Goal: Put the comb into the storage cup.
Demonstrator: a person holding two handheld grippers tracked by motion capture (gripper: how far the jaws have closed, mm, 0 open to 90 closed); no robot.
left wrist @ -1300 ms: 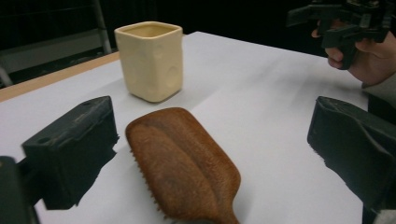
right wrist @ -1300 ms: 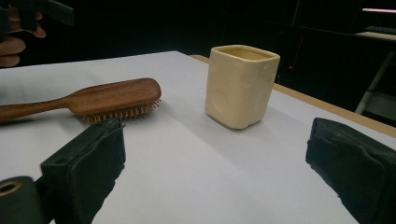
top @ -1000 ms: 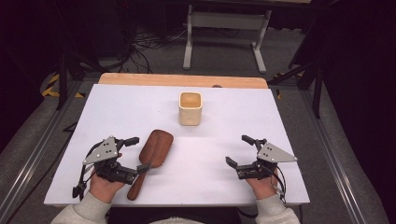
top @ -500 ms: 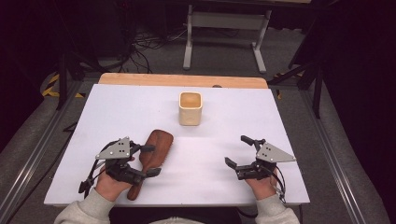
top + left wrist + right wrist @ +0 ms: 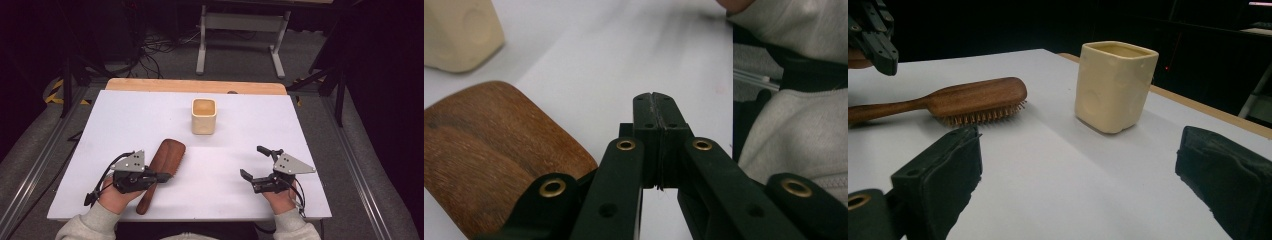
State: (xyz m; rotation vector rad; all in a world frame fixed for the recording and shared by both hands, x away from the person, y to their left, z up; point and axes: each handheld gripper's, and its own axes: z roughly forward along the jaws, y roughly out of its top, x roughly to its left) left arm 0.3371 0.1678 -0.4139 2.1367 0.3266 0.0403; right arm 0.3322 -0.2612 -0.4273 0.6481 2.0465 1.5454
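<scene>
High view | left gripper [image 5: 162, 176] closed empty over hairbrush [image 5: 162, 170] near table's [image 5: 125, 115] front-left corner | right gripper [image 5: 254, 162] wide open, empty

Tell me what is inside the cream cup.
The cream cup stands upright on the table. From above, its inside looks bare and tan, with nothing sticking out. In the right gripper view its wall hides the bottom.

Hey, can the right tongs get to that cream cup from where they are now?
Probably yes. The right tongs stand open on bare white table, and nothing lies between them and the cream cup. The wooden hairbrush and left tongs sit off to the other side.
</scene>
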